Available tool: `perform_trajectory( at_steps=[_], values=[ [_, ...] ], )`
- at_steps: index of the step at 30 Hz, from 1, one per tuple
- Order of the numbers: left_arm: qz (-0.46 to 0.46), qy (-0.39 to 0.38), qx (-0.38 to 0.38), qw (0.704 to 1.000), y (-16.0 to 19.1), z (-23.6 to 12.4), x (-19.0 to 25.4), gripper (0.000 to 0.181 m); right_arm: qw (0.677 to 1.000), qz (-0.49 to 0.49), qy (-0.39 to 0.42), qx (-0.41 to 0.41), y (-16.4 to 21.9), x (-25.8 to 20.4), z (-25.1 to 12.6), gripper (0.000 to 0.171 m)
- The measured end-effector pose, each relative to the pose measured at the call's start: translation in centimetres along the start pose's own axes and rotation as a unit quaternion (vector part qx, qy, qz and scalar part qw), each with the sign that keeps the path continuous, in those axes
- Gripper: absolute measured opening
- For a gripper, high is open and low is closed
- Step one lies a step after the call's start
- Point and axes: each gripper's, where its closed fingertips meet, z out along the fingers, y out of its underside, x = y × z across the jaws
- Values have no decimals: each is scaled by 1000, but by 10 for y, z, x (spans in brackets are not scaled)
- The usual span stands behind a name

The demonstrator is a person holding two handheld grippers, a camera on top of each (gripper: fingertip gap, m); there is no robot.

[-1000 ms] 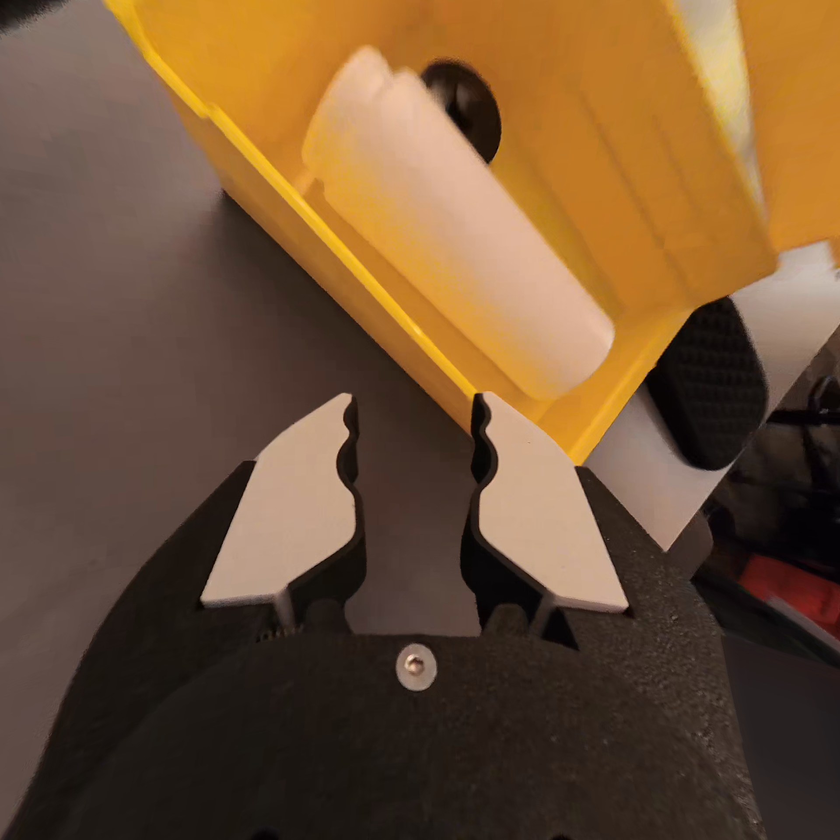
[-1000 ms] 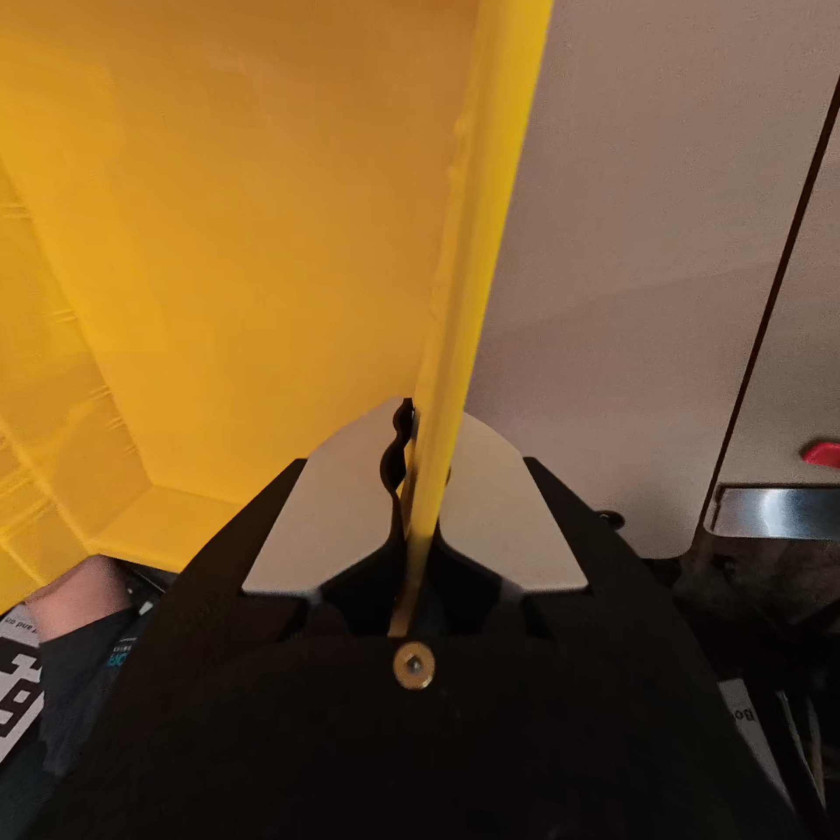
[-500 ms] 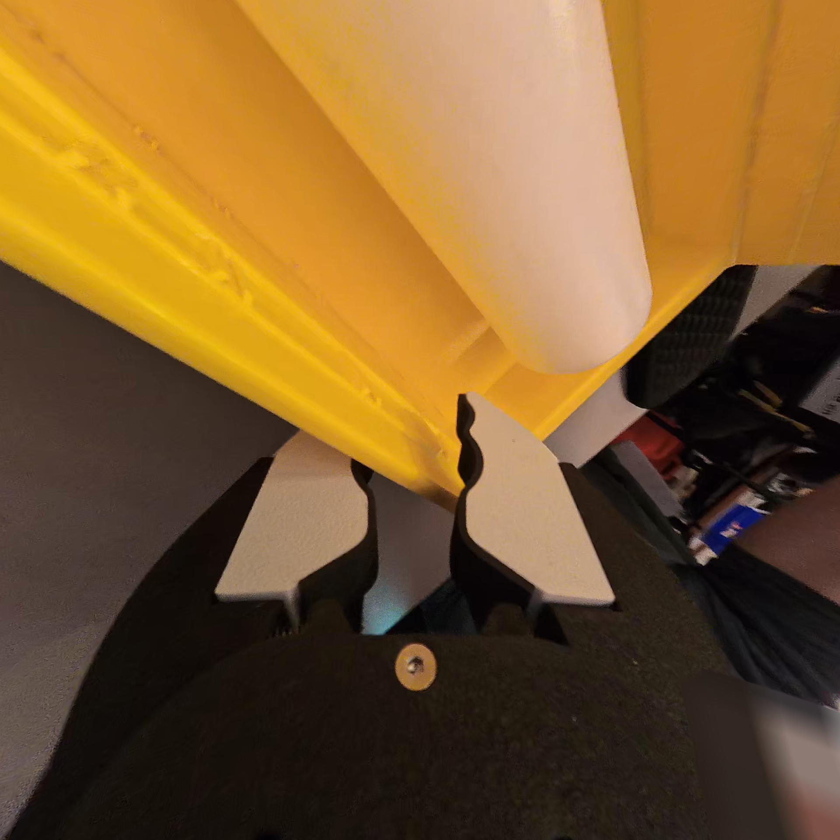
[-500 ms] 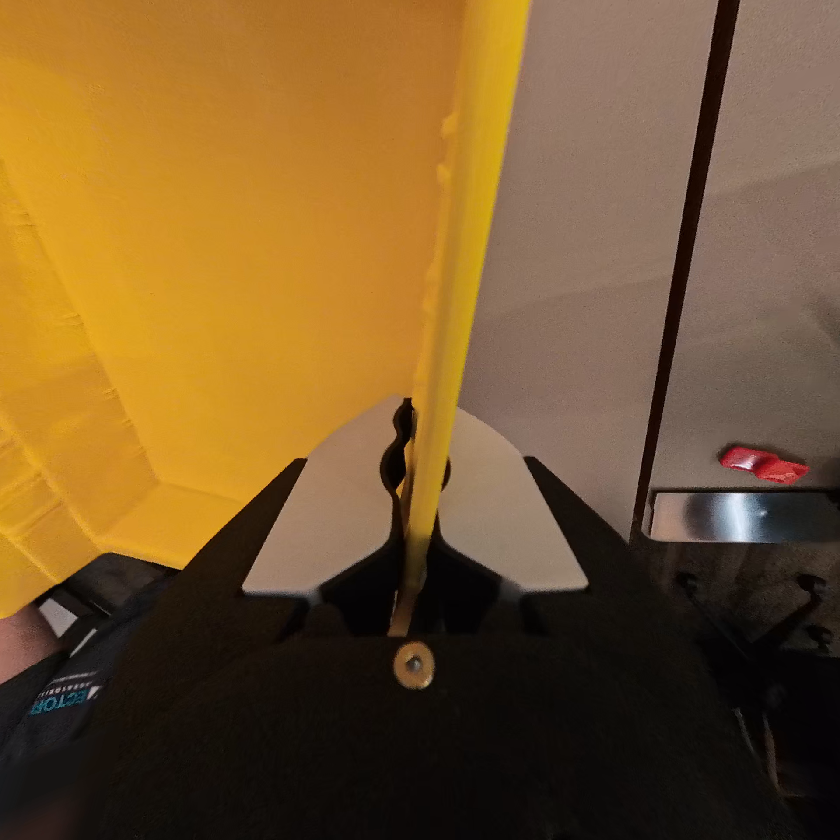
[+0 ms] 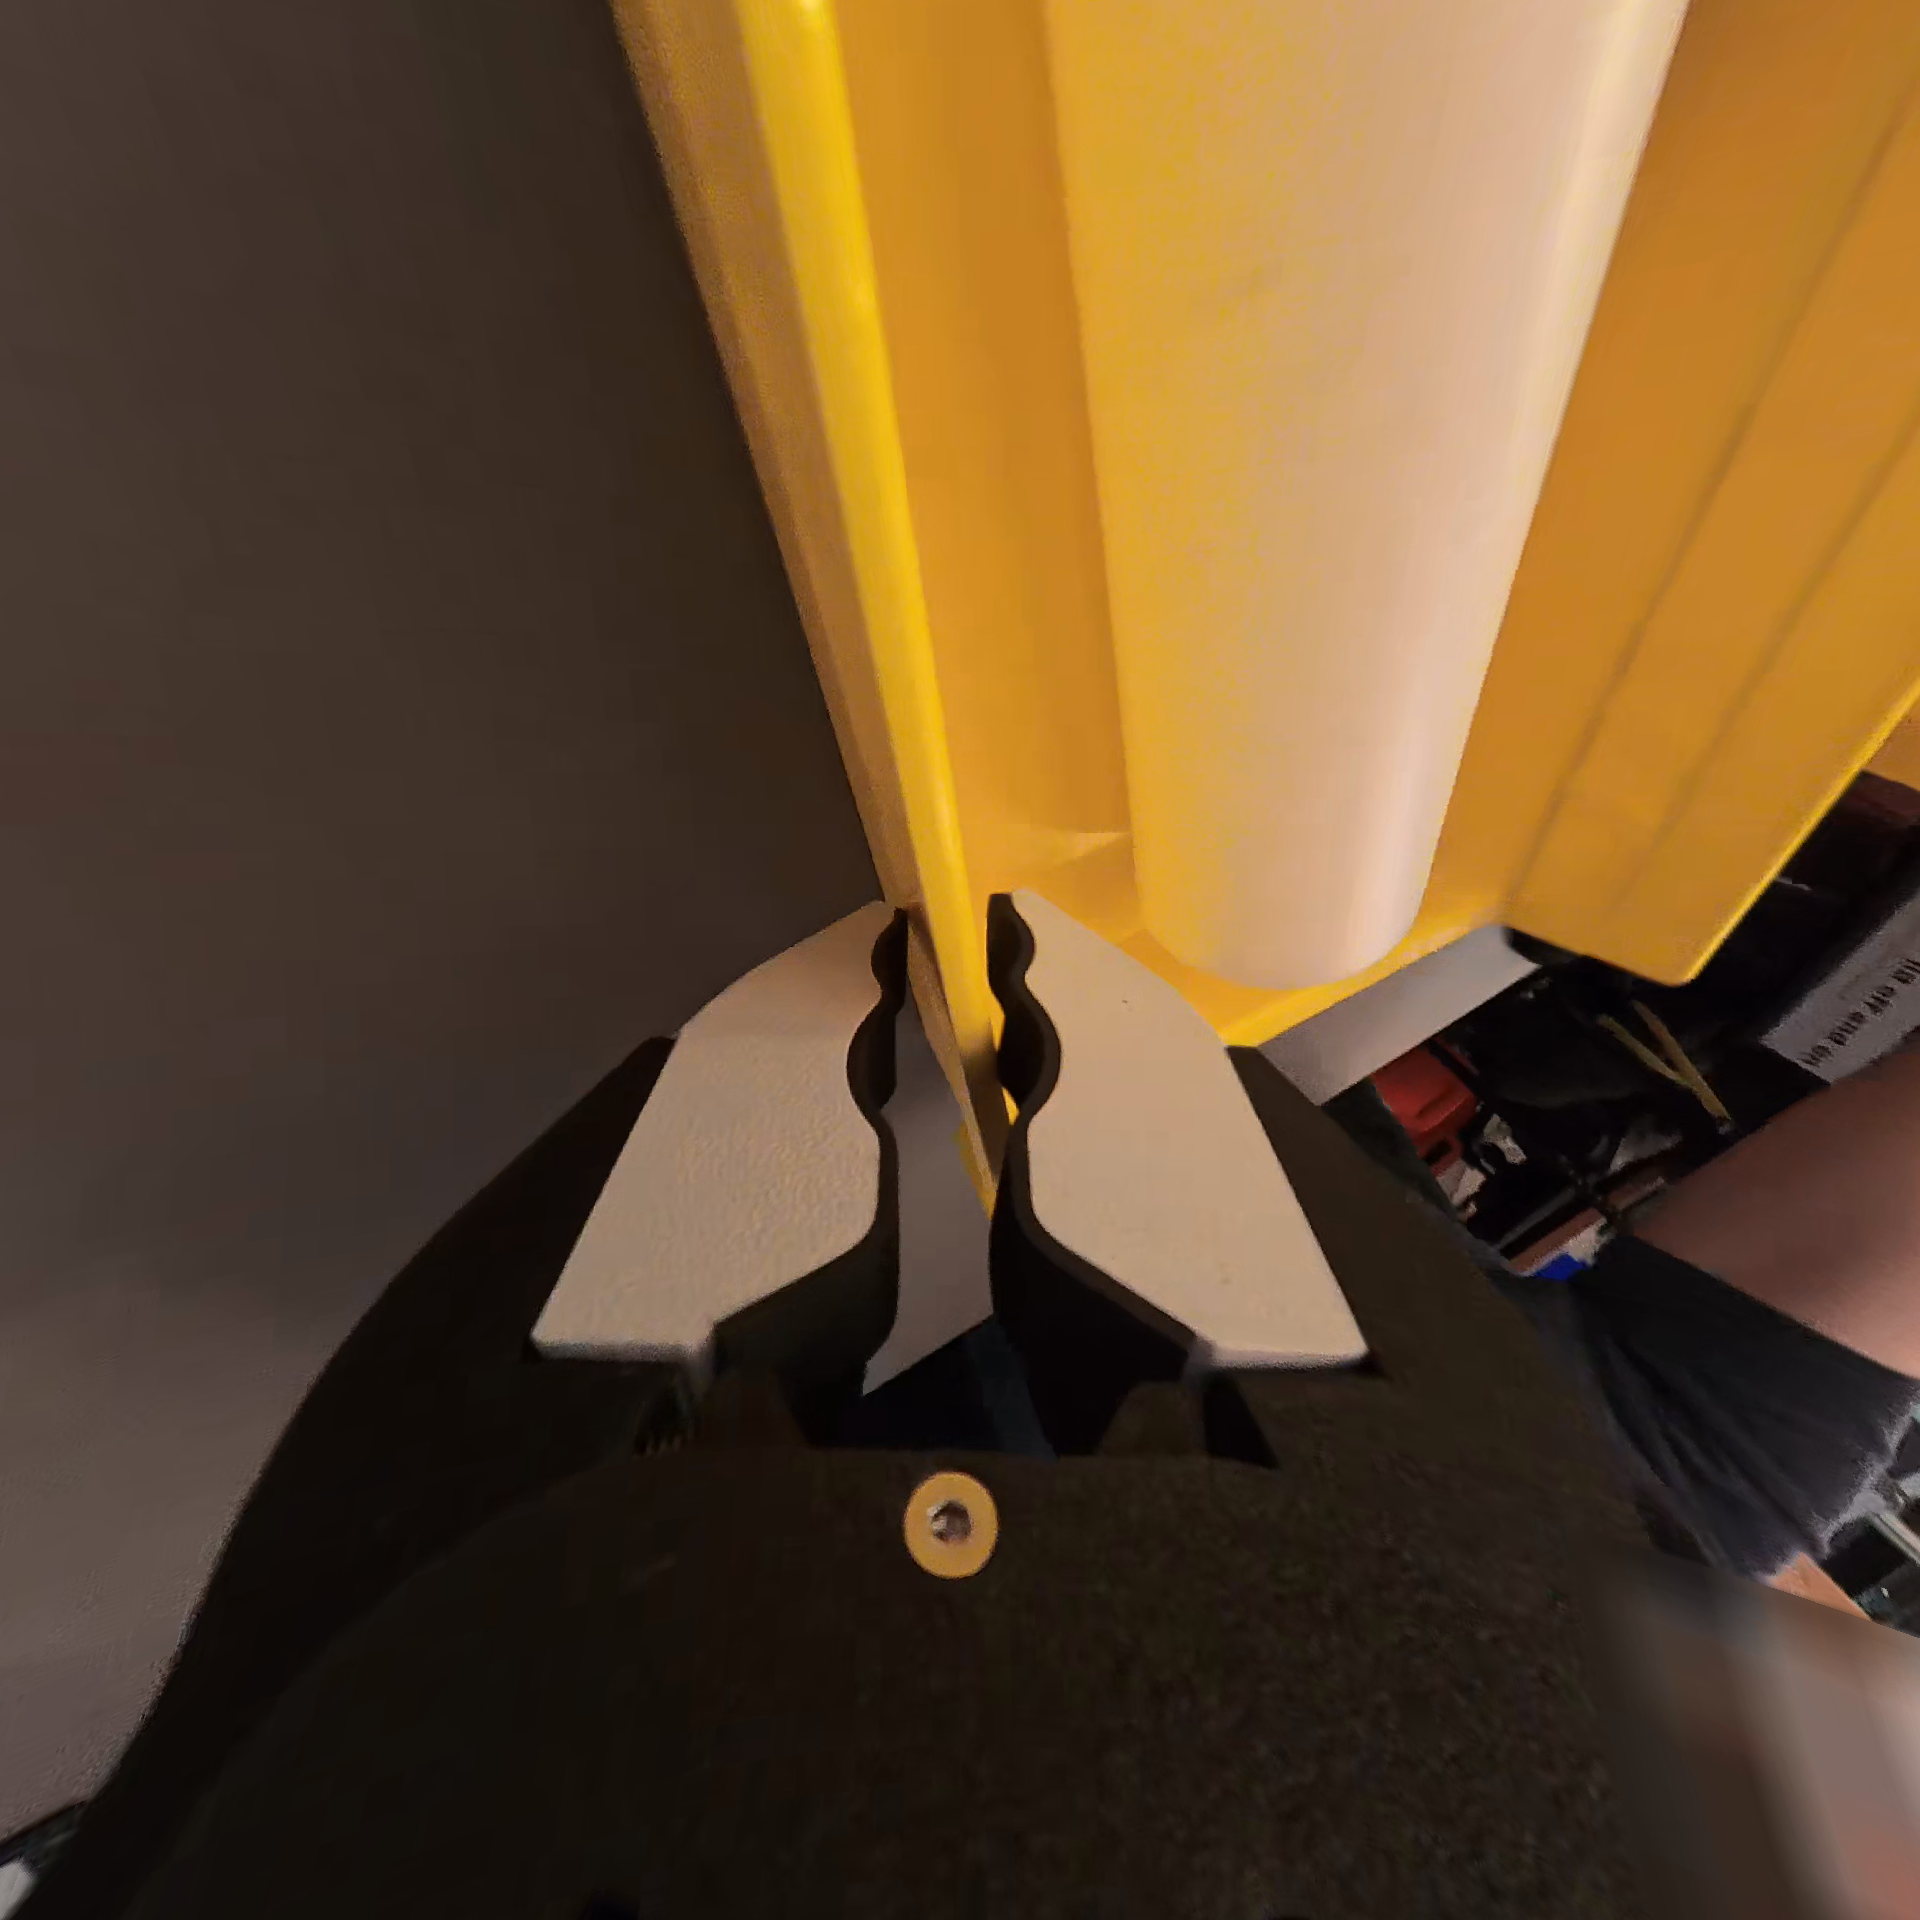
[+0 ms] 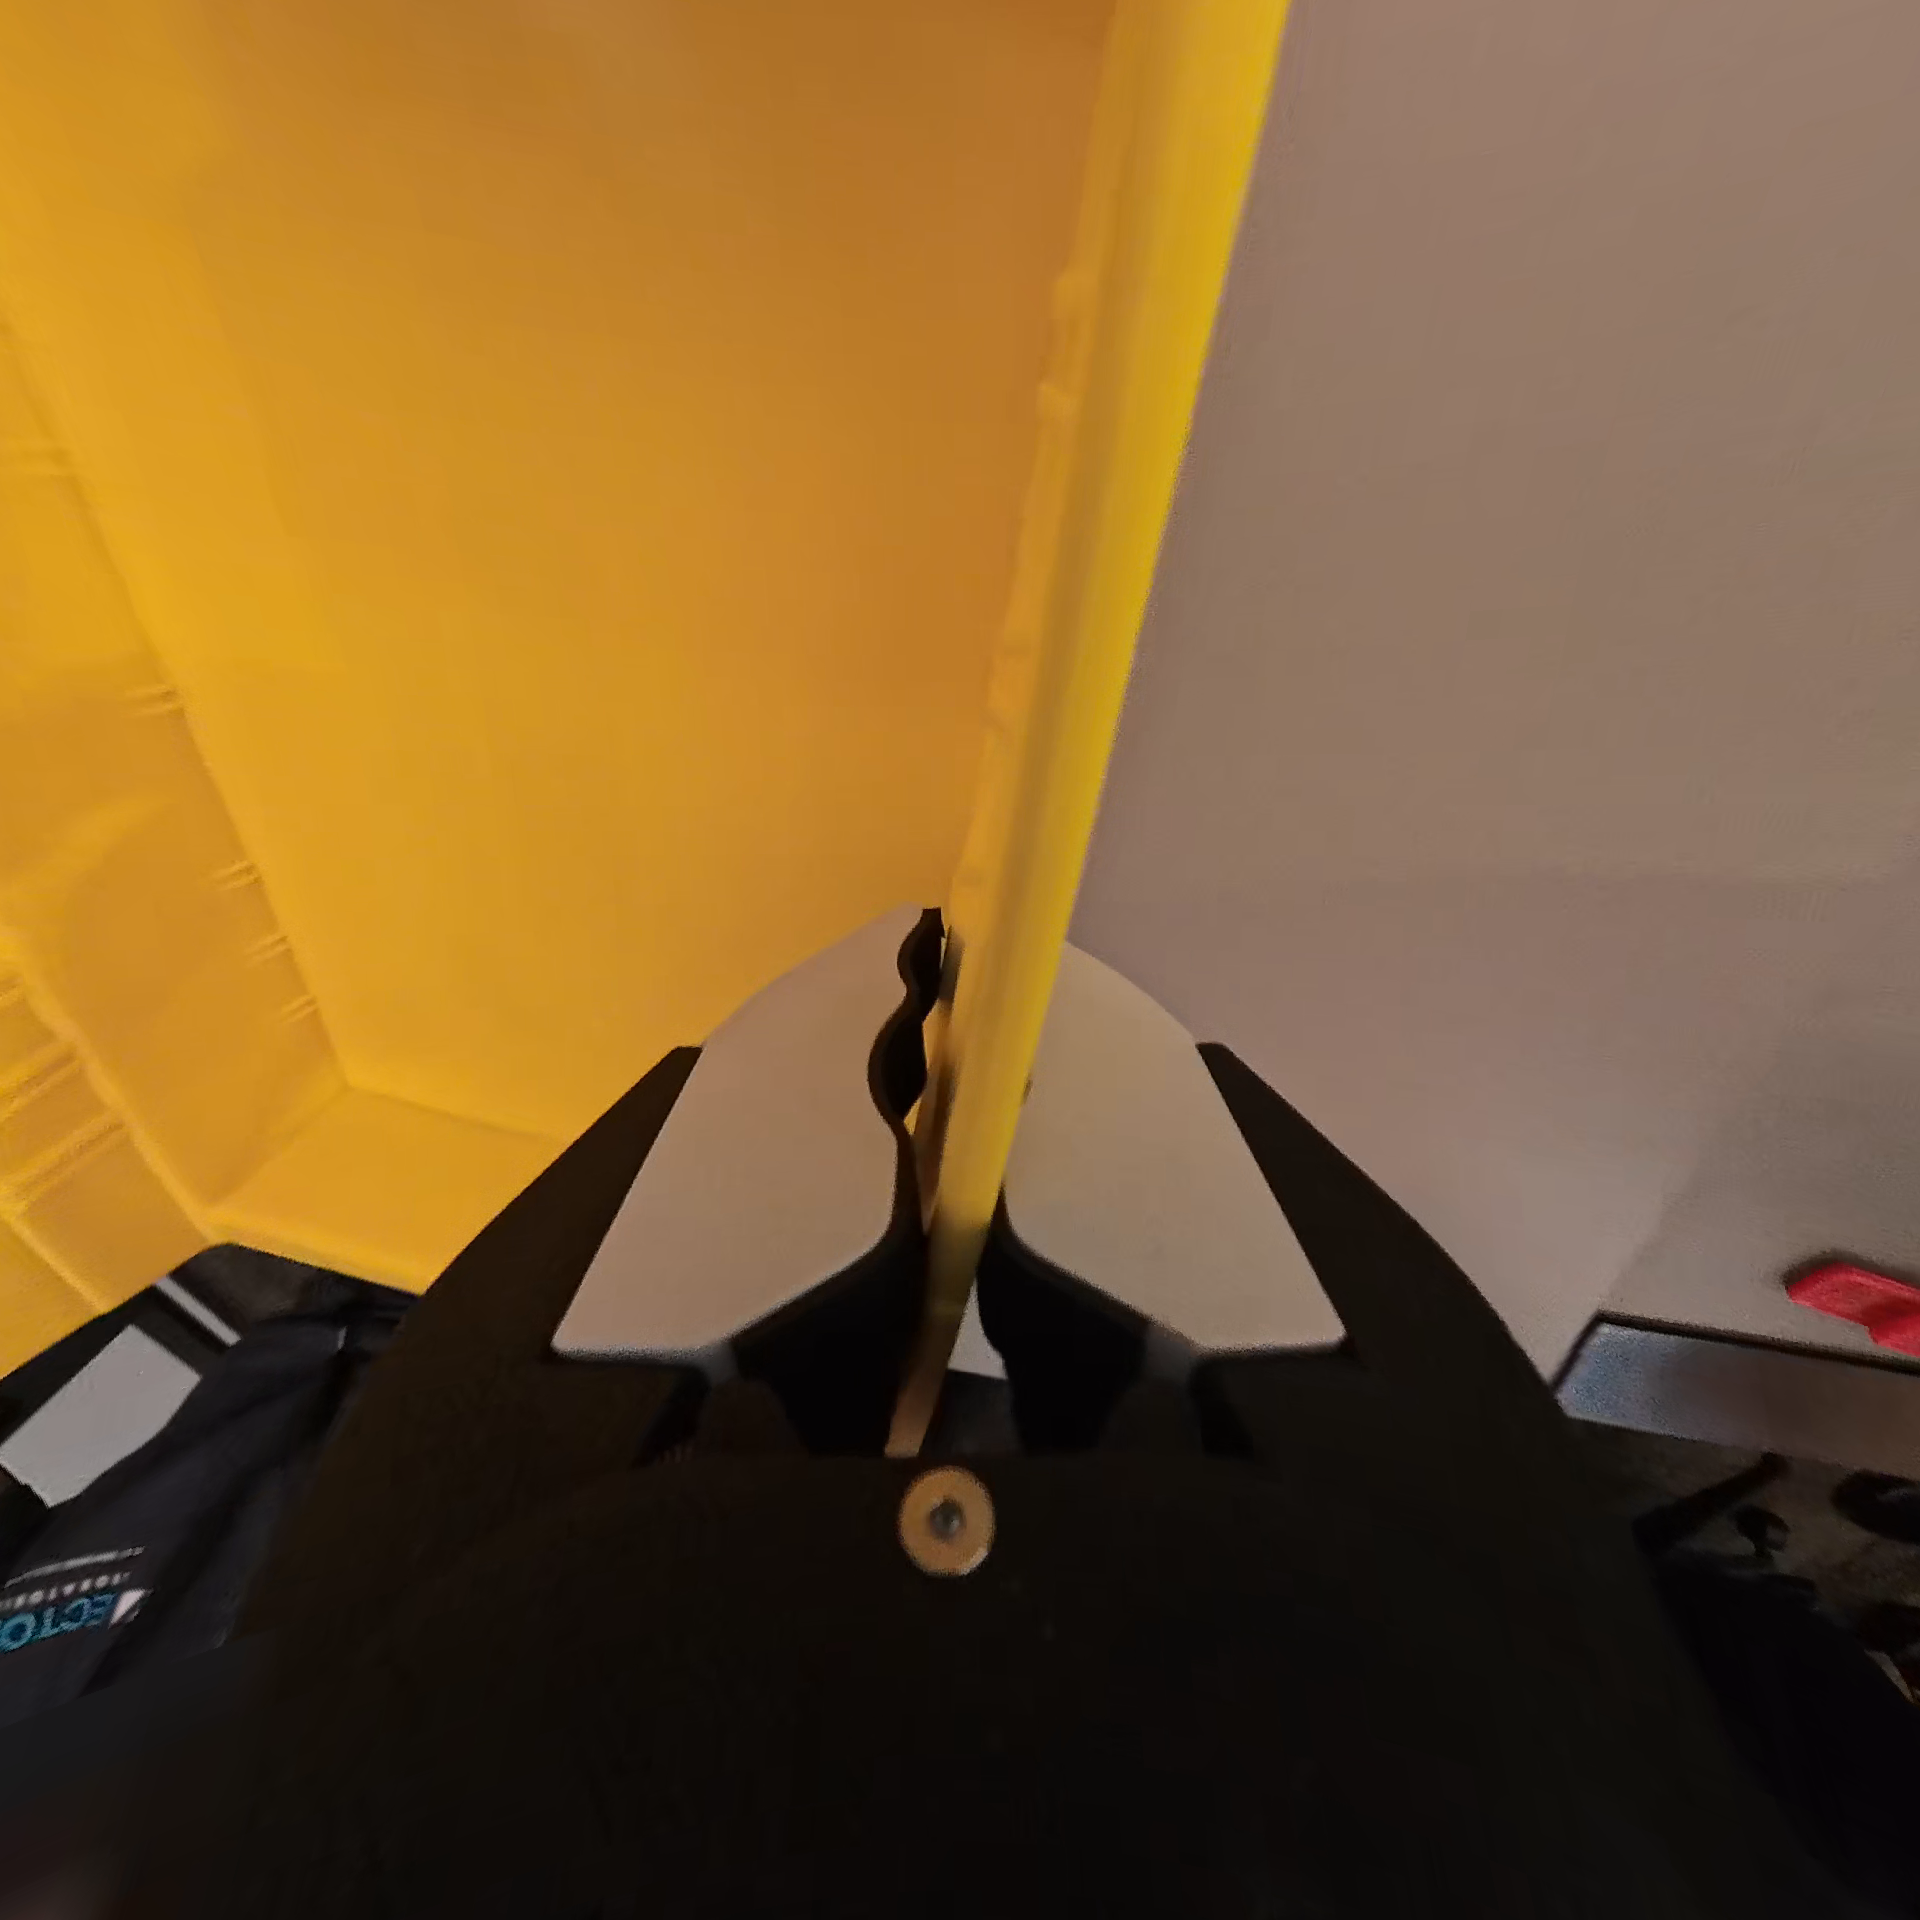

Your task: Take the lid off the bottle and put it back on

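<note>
Left gripper [image 5: 943,914]: my jaws straddle left wall of yellow bin [image 5: 831,436], narrowed around it; right pad touching, left pad apart by sliver, so grip not confirmed. Right gripper [image 6: 982,925]: my jaws clenched on bin's right wall [image 6: 1122,520].

White bottle [image 5: 1278,468] lies inside bin, just right of left jaws, beyond wall. Long axis runs near-to-far; rounded end nearest. Lid not in view. Left gripper nearer bottle. Judgement: bin handling first; lid step not begun.

Black textured claw [image 5: 943,1049], grey wavy-edged fingers [image 5: 1143,1174], brass screw [image 5: 950,1525].
</note>
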Motion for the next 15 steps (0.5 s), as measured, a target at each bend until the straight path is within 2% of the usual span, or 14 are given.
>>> perform_trajectory(
  at_steps=[5,8,12,15],
  values=[
    [-49,-8,24,998,21,-26,-62,14,999,-12,-30,7,-12,-33,22,4],
    [-62,-44,28,997,39,-43,-104,10,999,-15,-31,7,-20,-53,35,4],
    [-72,-118,37,990,64,-65,-160,4,999,-30,-15,7,-31,-73,51,5],
    [-106,-101,63,987,76,-76,-188,4,999,-41,23,12,-37,-75,51,4]
  ],
)
